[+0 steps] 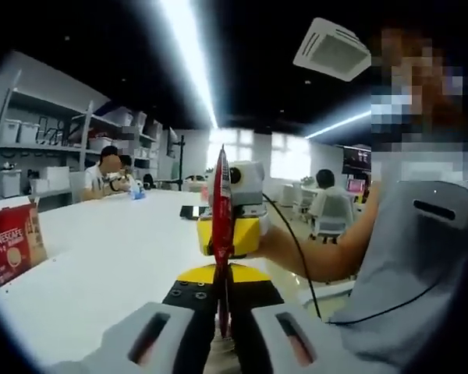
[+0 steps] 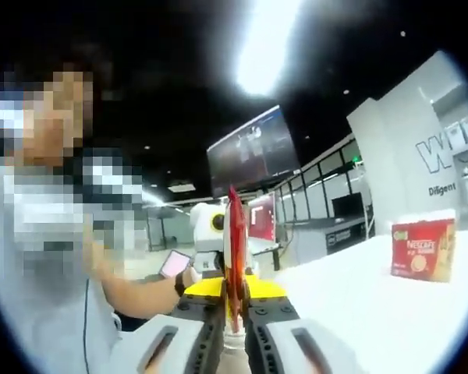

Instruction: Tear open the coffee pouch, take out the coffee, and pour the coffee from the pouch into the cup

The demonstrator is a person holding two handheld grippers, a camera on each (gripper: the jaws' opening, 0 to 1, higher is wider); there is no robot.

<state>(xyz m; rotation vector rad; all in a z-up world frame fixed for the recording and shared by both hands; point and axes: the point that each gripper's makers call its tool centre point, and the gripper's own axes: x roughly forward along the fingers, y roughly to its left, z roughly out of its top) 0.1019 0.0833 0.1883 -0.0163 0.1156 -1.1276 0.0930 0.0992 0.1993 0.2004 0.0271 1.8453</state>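
A thin red coffee pouch stands edge-on in the air above the white table. In the left gripper view my left gripper is shut on the pouch's near edge. Just beyond, my right gripper, yellow-tipped, faces it and pinches the pouch's far edge. In the right gripper view the same pouch rises between the jaws of my right gripper, which is shut on it. The left gripper meets it from behind, held by a hand.
A red Nescafé box stands on the table. The person holding the grippers is close at the side, an arm reaching in. Two people sit at the table's far end, with shelves behind.
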